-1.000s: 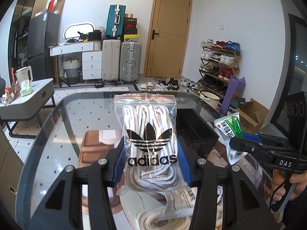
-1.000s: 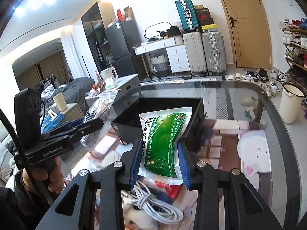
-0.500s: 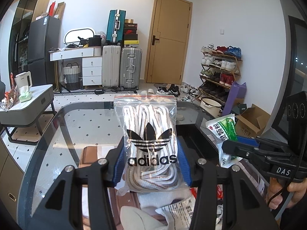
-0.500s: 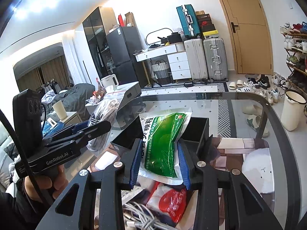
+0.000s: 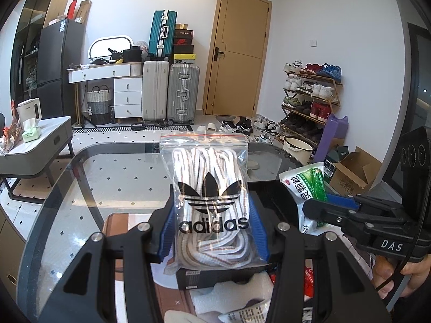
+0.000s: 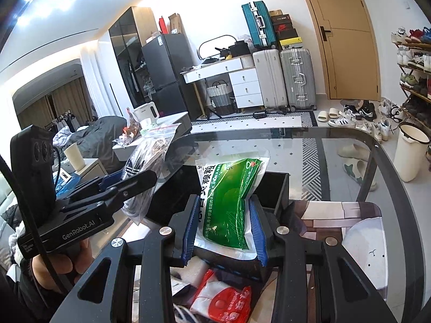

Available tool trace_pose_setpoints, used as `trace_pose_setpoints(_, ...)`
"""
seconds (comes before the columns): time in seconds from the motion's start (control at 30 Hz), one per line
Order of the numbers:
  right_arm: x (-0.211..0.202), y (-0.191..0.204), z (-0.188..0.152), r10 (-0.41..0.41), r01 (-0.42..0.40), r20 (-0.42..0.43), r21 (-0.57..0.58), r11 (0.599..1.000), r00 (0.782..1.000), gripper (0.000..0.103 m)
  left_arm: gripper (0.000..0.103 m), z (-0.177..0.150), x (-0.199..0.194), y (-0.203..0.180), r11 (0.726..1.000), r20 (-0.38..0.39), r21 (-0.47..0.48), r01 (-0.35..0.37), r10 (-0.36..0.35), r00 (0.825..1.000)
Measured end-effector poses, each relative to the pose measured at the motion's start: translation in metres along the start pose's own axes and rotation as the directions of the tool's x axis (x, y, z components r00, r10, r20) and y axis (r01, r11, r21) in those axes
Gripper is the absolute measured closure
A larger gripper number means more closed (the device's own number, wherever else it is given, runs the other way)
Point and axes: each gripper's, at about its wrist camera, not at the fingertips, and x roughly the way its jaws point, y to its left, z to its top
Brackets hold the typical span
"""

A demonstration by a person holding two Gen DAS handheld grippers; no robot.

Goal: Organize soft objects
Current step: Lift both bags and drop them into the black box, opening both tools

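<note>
black "adidas" lettering and trefoil on the clear lace bag [image 5: 208, 204]; "das" on the right gripper [image 5: 320, 210]; "genrobot.ai" on the left gripper [image 6: 134, 180]; chinese print, seemingly illegible, on the green packet [image 6: 229, 202].

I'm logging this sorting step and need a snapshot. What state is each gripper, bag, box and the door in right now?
left gripper: shut on the adidas bag.
adidas bag: zip-sealed, held upright above the table.
right gripper: shut on the green packet.
green packet: sealed, held upright over the black box.
black box: open-topped, on the glass table.
door: closed.
</note>
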Motion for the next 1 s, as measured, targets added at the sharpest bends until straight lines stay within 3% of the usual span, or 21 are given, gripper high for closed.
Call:
trace_pose_setpoints(0.47, 0.020, -0.006, 0.006, -0.015, 0.015, -0.017, -0.016, 1.000, 1.000, 0.067, 0.055, 0.004, 0.026, 0.002, 1.000, 0.018, -0.015, -0.005, 0.005, 1.000)
trace_pose_setpoints(0.93, 0.042, -0.003, 0.008, -0.037, 0.034, -0.040, -0.063, 0.997, 0.999, 0.067, 0.054, 0.007, 0.051, -0.006, 1.000, -0.063, 0.018, -0.008, 0.009, 0.998)
trace_pose_setpoints(1.0, 0.045, -0.002, 0.008, -0.032, 0.029, -0.048, -0.077, 0.997, 0.998, 0.066, 0.050, 0.006, 0.053, -0.005, 1.000, -0.084, 0.016, -0.014, 0.015, 0.996)
